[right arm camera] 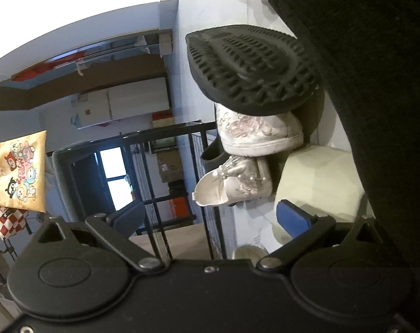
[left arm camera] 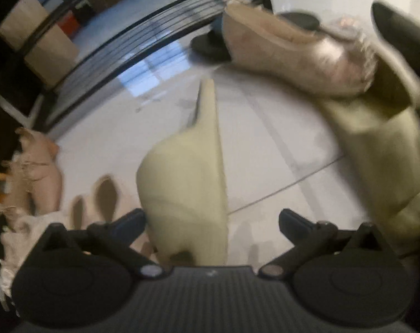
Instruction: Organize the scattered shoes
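left gripper (left arm camera: 212, 223): jaws wide, gripping nothing | pale green slipper (left arm camera: 187, 183): on floor tiles (left arm camera: 265, 149), between jaws, apparently loose (blurred) | right gripper (right arm camera: 210, 217): jaws wide, empty | risk: closing askew could tip the slipper away from the shoe rack (left arm camera: 143, 36)

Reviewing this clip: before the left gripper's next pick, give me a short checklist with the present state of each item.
1. left gripper open: ok.
2. pale green slipper not pinched by the pads: ok, gap on one side.
3. Slipper resting on the floor: cannot tell, blurred.
4. right gripper open and empty: ok.
5. shoe rack shelf free: ok.
6. Next shoe in view, pink furry shoe: ok.
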`<move>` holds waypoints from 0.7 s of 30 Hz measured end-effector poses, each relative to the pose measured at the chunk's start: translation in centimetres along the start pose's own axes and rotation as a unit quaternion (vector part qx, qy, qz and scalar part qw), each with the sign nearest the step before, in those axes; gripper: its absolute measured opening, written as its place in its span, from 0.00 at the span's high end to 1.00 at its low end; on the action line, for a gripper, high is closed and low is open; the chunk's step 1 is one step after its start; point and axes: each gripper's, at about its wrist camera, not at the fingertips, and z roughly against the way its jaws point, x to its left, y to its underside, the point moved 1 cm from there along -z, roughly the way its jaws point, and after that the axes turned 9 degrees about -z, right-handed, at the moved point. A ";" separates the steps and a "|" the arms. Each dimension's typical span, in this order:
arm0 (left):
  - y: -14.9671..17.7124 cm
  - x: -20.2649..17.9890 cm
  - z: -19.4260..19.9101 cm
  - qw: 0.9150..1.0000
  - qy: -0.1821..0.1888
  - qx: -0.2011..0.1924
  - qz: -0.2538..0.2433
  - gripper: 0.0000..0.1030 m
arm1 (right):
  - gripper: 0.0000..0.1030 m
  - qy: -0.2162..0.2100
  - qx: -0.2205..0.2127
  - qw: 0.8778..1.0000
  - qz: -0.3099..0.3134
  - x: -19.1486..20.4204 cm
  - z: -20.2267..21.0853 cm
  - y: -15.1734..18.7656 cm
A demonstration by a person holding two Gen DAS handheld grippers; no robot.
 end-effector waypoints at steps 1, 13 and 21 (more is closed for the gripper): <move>0.1 0.3 0.4 0.999 0.032 -0.009 0.007 0.01 | 0.00 0.004 0.001 1.000 0.003 0.0 -0.1 0.0; 9.2 18.3 7.3 0.953 0.050 -0.147 0.259 0.01 | 0.00 0.185 0.051 0.937 0.292 4.7 -3.9 7.1; 14.9 23.7 9.3 0.944 -0.033 -0.193 0.264 0.01 | 0.00 0.283 0.184 0.737 0.585 3.2 -12.8 22.8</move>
